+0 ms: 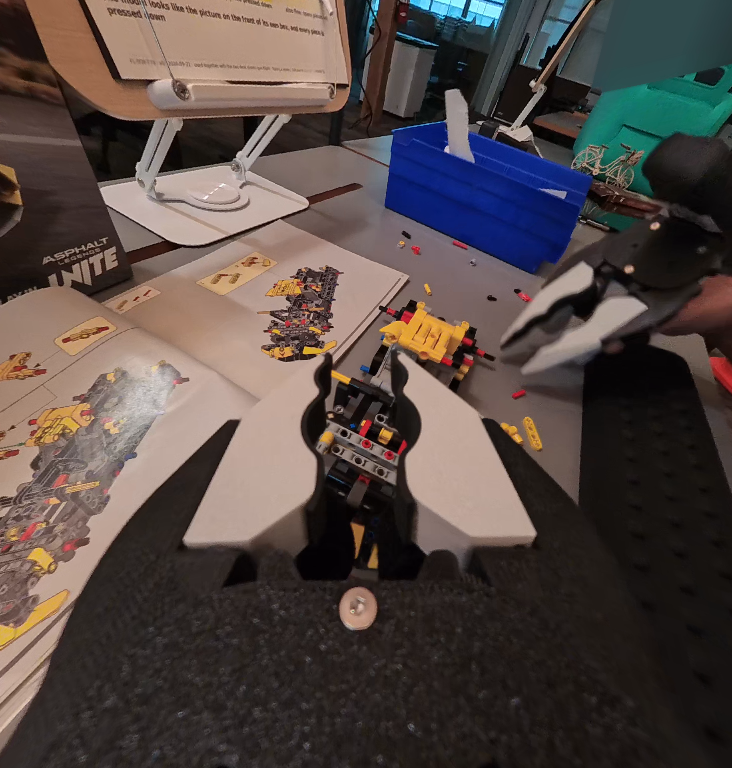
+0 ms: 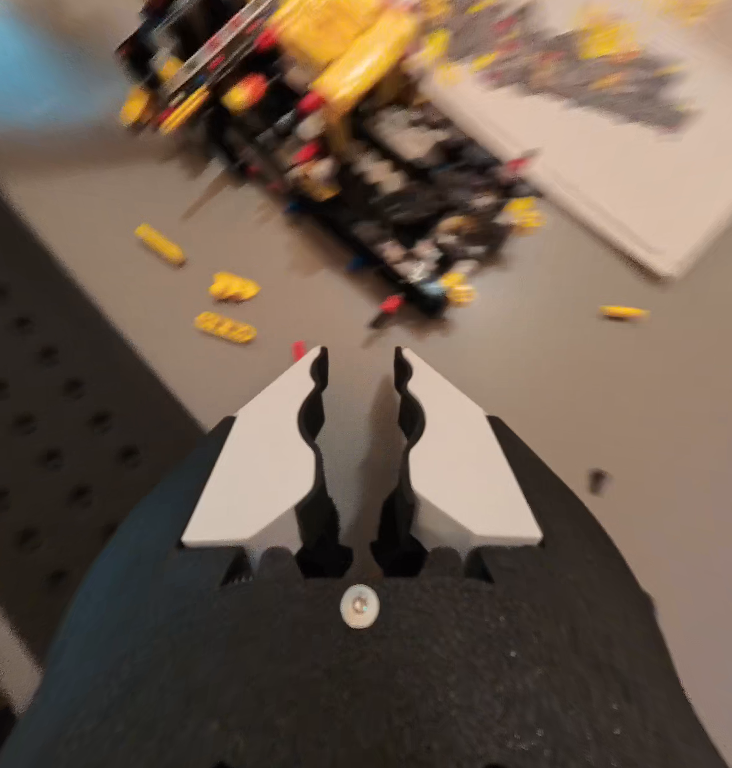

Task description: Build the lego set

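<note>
Centrally, left gripper [image 1: 361, 365] sits low over the lego model [image 1: 428, 336], a long black, grey and yellow chassis lying on the grey worktop [image 1: 447, 266]. Near end of the model runs between the two grey fingers [image 1: 268, 465]; they are closed in on it from both sides, though exact contact points are hidden by the finger bodies. Far end of the model carries a yellow block with red pins sticking out sideways.

Right gripper [image 2: 361, 353] hovers above the worktop just short of the model's end, fingers parted with a clear gap and nothing between them. The right wrist view is heavily motion-blurred. From the left wrist view the same gripper [image 1: 518, 357] shows at right, tips angled down toward the model and apart from it.

Loose pieces scattered around: yellow perforated beam [image 1: 532, 433] and small yellow connector [image 1: 511, 432] to the model's right, red pin [image 1: 518, 393] near them, more red and black bits farther back.

Open instruction booklet [image 1: 119, 374] lies left of the model, its right page edge just beside it. Blue bin [image 1: 484, 195] stands behind. White stand [image 1: 198, 199] holding a printed sheet sits behind the booklet. Black perforated mat [image 1: 646, 478] covers the worktop at right.
</note>
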`<state>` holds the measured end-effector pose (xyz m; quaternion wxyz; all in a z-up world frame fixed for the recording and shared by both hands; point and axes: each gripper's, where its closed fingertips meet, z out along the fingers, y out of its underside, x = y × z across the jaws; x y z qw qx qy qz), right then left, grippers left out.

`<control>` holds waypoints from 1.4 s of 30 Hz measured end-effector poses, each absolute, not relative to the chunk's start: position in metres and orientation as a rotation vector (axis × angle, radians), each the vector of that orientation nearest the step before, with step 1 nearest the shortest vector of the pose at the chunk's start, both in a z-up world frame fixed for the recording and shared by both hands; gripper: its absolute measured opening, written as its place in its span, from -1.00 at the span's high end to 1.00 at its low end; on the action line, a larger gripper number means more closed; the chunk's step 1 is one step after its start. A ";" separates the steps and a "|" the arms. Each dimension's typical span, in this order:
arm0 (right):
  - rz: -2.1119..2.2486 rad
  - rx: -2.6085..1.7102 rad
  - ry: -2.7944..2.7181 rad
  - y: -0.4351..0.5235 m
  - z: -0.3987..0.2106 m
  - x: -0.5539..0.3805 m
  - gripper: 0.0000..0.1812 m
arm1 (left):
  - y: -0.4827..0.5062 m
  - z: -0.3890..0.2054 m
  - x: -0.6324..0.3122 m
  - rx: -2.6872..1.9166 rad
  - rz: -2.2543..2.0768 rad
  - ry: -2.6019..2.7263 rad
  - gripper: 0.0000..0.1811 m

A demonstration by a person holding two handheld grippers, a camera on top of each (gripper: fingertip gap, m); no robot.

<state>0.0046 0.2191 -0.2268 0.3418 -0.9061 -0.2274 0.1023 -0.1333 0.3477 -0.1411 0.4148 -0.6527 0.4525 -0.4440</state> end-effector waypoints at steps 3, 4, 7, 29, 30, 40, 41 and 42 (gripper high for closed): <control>-0.061 -2.212 -0.109 0.254 -0.192 0.098 0.65 | 0.342 -0.137 -0.132 -1.626 -1.143 1.140 0.70; -0.148 -2.169 0.056 0.259 -0.186 0.132 0.58 | 0.339 -0.136 -0.131 -1.622 -1.161 1.139 0.70; -0.279 -2.146 0.358 0.268 -0.195 0.197 0.51 | 0.329 -0.134 -0.126 -1.615 -1.229 1.146 0.70; -0.350 -2.292 0.634 0.272 -0.242 0.247 0.73 | 0.306 -0.114 -0.127 -1.542 -1.390 1.156 0.69; -0.337 -2.289 0.630 0.273 -0.242 0.246 0.76 | 0.306 -0.113 -0.127 -1.541 -1.389 1.151 0.69; -0.391 -2.319 0.462 0.278 -0.241 0.237 0.97 | 0.305 -0.113 -0.128 -1.539 -1.383 1.155 0.69; -0.395 -2.313 0.442 0.278 -0.237 0.236 0.97 | 0.306 -0.113 -0.128 -1.540 -1.381 1.155 0.69; -0.410 -2.272 0.434 0.278 -0.225 0.235 0.97 | 0.306 -0.113 -0.128 -1.540 -1.383 1.152 0.69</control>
